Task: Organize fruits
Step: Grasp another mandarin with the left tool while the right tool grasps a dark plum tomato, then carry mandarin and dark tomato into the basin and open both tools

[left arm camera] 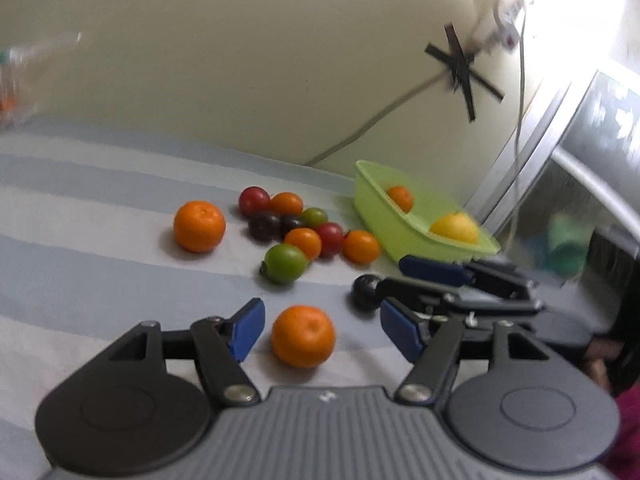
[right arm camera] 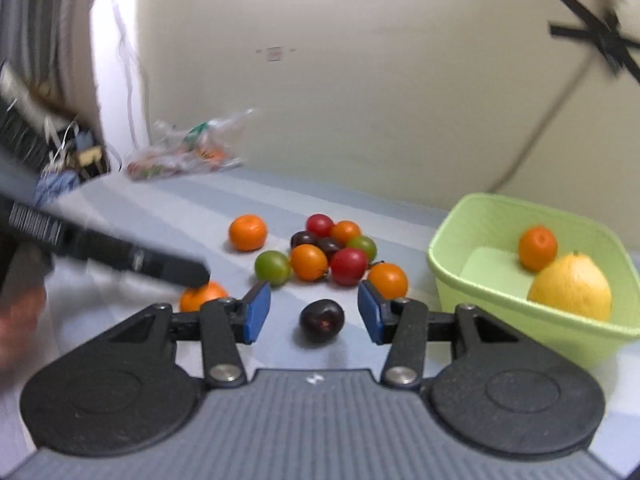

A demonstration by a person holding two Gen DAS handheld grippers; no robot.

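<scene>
My left gripper [left arm camera: 322, 330] is open with a small orange [left arm camera: 303, 336] lying on the striped cloth between its blue pads, apart from both. My right gripper [right arm camera: 314, 312] is open around a dark plum [right arm camera: 322, 321] on the cloth; it also shows in the left wrist view [left arm camera: 424, 292] with the plum [left arm camera: 365, 291] at its tips. A cluster of several red, orange, green and dark fruits [right arm camera: 328, 254] lies behind. A green basket [right arm camera: 452, 236] at right holds a yellow citrus [right arm camera: 570, 286] and a small orange [right arm camera: 537, 249].
Another orange [left arm camera: 199, 225] sits left of the cluster. A clear plastic bag [right arm camera: 188, 148] lies at the back against the wall. A cable [left arm camera: 380, 116] runs along the wall. The left gripper's arm [right arm camera: 120, 254] crosses the right wrist view.
</scene>
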